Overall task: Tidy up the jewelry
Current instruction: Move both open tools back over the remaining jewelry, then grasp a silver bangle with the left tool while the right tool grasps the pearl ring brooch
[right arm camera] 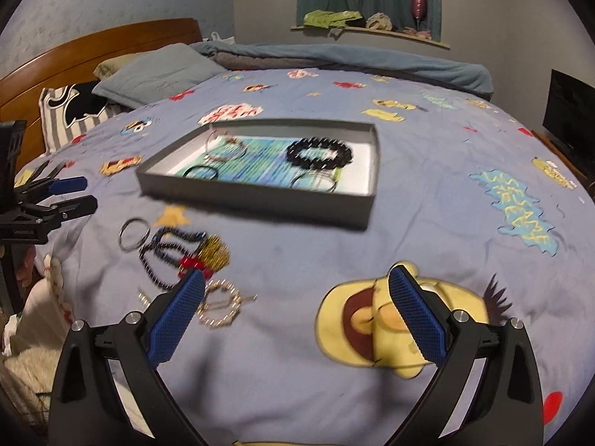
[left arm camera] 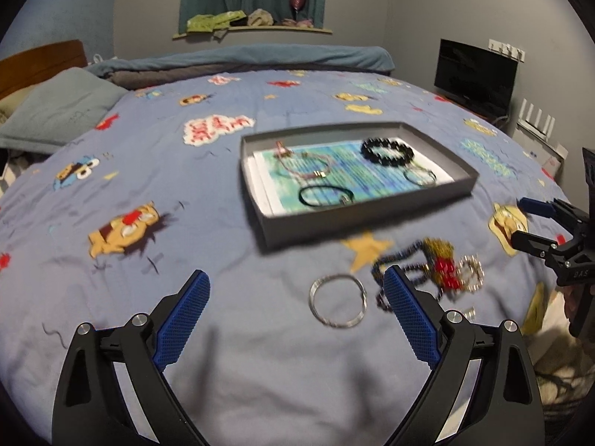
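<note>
A grey tray lies on the bed and holds a black bead bracelet, a black cord band, a pink chain and a thin ring. In front of it on the blanket lie a silver bangle, a dark bead necklace with red and gold parts and a gold bead bracelet. My left gripper is open and empty above the blanket, left of the bangle. My right gripper is open and empty, right of the loose jewelry.
The bed has a blue cartoon blanket, pillows and a wooden headboard. A dark monitor stands to the right. A window shelf holds clutter. Each gripper shows at the other view's edge.
</note>
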The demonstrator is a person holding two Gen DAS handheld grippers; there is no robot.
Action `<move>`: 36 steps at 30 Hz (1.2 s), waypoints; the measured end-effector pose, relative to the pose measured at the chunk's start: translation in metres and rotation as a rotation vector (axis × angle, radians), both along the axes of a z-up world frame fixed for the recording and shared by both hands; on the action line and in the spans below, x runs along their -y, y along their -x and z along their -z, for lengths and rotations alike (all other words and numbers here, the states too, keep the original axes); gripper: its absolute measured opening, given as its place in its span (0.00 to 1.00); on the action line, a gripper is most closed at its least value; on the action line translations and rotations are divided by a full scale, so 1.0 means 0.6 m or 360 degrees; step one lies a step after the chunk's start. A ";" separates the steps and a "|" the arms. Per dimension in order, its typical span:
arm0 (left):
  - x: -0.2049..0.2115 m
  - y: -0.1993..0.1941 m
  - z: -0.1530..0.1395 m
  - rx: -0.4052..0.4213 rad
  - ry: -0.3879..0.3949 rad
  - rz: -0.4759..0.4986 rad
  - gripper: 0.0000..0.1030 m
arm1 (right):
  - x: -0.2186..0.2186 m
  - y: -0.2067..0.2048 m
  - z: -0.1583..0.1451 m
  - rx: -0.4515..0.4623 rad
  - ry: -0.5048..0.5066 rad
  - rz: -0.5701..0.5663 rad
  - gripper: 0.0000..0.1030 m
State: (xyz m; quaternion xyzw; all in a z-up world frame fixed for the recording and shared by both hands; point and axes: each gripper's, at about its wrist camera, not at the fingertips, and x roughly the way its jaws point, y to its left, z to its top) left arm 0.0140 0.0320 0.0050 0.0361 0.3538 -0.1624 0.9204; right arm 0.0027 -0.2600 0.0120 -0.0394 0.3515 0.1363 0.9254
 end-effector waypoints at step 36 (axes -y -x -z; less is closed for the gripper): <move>0.067 -0.014 0.082 0.0001 -0.0116 0.0145 0.51 | -0.101 -0.001 0.079 -0.0099 0.0106 -0.0237 0.49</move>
